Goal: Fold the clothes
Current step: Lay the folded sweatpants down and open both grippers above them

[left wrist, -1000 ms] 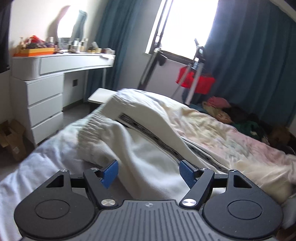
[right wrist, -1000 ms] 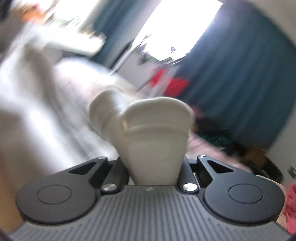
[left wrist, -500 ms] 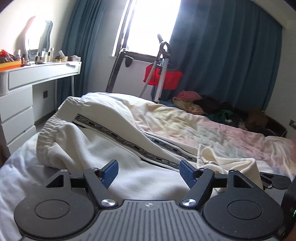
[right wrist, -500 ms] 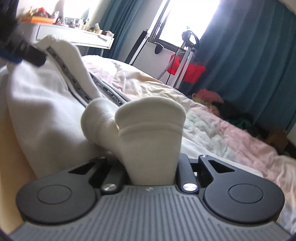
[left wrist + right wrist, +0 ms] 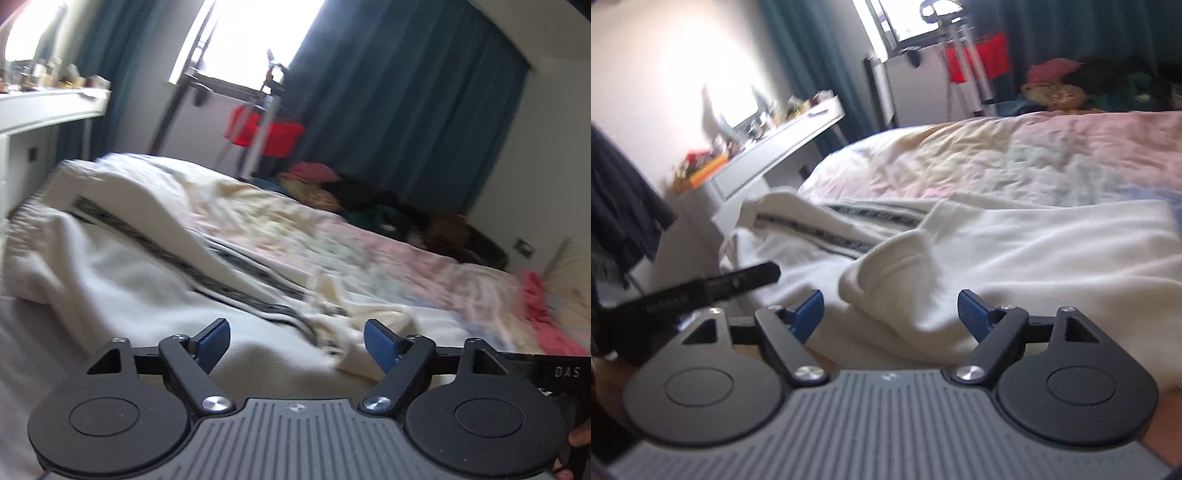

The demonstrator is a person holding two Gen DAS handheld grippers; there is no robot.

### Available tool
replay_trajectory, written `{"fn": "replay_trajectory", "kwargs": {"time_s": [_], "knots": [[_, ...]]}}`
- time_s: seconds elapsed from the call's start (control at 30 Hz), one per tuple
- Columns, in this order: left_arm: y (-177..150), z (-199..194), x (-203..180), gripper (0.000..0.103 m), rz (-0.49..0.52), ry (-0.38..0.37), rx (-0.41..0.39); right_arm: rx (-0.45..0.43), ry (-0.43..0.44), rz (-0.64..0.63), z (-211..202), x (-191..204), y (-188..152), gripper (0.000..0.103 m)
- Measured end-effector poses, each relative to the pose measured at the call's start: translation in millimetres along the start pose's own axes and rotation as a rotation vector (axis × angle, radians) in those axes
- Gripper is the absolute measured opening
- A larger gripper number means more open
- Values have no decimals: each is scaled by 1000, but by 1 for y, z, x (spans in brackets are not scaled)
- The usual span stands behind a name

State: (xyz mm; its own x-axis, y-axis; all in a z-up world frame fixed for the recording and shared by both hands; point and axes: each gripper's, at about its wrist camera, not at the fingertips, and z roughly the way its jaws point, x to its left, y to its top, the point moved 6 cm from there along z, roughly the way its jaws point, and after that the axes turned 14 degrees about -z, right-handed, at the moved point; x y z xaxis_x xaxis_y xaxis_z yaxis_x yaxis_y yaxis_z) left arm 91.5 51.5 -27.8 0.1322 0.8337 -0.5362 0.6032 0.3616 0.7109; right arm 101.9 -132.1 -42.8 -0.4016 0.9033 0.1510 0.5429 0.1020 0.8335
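White trousers [image 5: 129, 280] with a black patterned side stripe lie rumpled across the bed. My left gripper [image 5: 297, 339] hovers low over the near fabric. Its blue pads [image 5: 212, 341] are wide apart and still opening, with only flat cloth below them. In the right wrist view the trousers' ribbed cuff [image 5: 886, 273] lies folded onto the white cloth [image 5: 1034, 251]. It sits just ahead of my right gripper [image 5: 890, 306]. That gripper's jaws are opening, and neither pad [image 5: 971, 308] touches the cuff. A black finger of the left gripper [image 5: 738, 280] reaches in from the left.
A pastel quilt [image 5: 369, 251] covers the bed. A white dresser [image 5: 783, 140] with clutter stands to the left. By the window is a stand with a red bag [image 5: 266, 127], and beyond the bed a heap of clothes [image 5: 1089, 81]. Dark cloth [image 5: 620, 206] hangs at far left.
My right gripper has let go of the ribbed cuff, opened wide, rolled and pulled back upward; the cuff now rests on the trousers. The left gripper has swung rightward and opened slightly.
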Motion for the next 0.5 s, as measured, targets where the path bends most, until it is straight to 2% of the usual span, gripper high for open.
{"fn": "replay_trajectory", "kwargs": {"time_s": [0.1, 0.17, 0.37, 0.5], "knots": [[-8, 18, -23, 88, 14, -67, 49, 8, -157, -30, -15, -18, -6, 81], [-14, 36, -36, 88, 26, -80, 72, 8, -222, -26, -20, -31, -9, 81], [-26, 92, -50, 88, 63, -36, 121, -4, -274, 84, -19, -69, -12, 81], [-31, 104, -51, 80, 93, -60, 136, 5, -305, 111, -6, -85, -16, 82]]}}
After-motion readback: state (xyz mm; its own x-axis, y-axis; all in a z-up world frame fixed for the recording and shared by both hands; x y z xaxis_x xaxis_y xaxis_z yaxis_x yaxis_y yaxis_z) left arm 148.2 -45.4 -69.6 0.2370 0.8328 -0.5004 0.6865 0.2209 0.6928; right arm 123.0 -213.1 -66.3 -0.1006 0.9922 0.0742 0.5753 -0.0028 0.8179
